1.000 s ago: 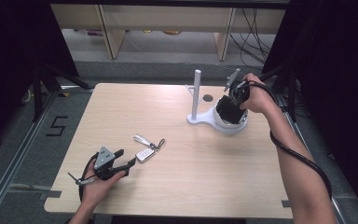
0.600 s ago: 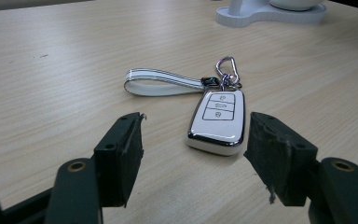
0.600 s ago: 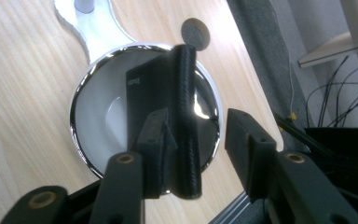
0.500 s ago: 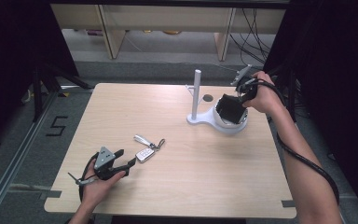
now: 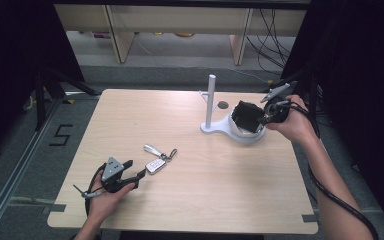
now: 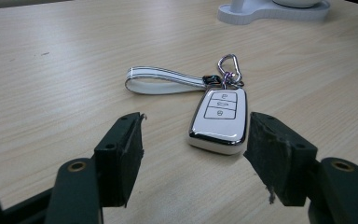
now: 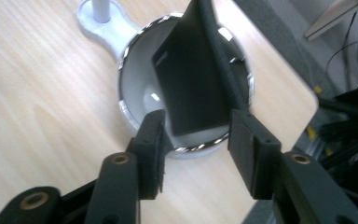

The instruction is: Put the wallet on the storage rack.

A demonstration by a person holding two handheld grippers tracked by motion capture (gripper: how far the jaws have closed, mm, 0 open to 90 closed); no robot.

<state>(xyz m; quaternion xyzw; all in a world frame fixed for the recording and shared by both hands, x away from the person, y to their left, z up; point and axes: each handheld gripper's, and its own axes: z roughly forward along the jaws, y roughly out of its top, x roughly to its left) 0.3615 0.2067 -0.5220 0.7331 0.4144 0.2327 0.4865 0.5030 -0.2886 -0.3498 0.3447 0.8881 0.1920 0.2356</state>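
Note:
A white car key fob (image 6: 219, 116) with a white strap (image 6: 163, 84) and a small clasp lies flat on the wooden table (image 5: 190, 200). My left gripper (image 6: 193, 140) is open and low over the table, its jaws on either side of the fob's near end without touching it. In the high view the left gripper (image 5: 139, 175) sits just left of the key fob (image 5: 155, 165). A flat black case (image 7: 191, 79) stands tilted in the round dish of a white stand (image 7: 130, 60). My right gripper (image 7: 196, 135) is open, its jaws flanking the case's near edge. In the high view the right gripper (image 5: 261, 120) is at the dish's right side.
The white stand (image 5: 215, 129) has an upright post (image 5: 211, 100) left of its dish. A round cable hole (image 5: 223, 105) sits behind it. The table's right edge (image 5: 300, 165) runs close to my right hand, with cables and dark floor beyond.
My right hand has drawn back to the right, away from the black case, which stays tilted in the dish. My left gripper and the key fob have not moved.

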